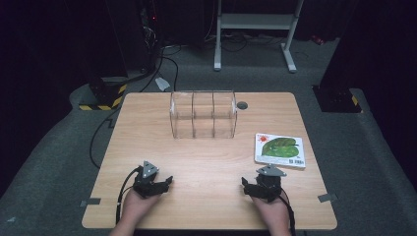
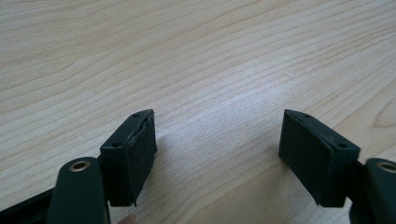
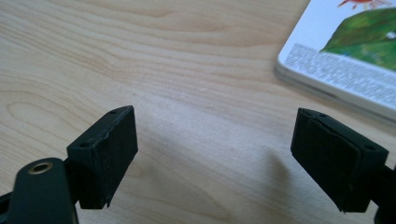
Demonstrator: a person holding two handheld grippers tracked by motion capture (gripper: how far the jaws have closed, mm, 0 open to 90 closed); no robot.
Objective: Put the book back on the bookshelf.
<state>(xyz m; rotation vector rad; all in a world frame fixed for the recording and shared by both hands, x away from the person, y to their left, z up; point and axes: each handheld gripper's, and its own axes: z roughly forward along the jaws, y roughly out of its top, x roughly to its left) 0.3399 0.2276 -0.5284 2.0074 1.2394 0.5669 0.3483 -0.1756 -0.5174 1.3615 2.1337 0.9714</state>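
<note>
A white picture book point(image 1: 280, 150) with a green leaf and a red sun on its cover lies flat near the table's right edge; its corner point(image 3: 345, 51) shows in the right gripper view. A clear plastic rack point(image 1: 203, 114) with upright dividers stands at the back middle of the wooden table point(image 1: 206, 162). My left gripper point(image 1: 163, 183) rests low at the front left, open over bare wood point(image 2: 217, 140). My right gripper point(image 1: 248, 186) rests at the front right, open with nothing between its fingers point(image 3: 215, 154), a little short of the book.
A small grey grommet point(image 1: 242, 105) sits in the tabletop right of the rack. Cables trail from both grippers off the front edge. Beyond the table are grey carpet, a white metal stand point(image 1: 255, 22) and yellow-black striped bases point(image 1: 103, 96).
</note>
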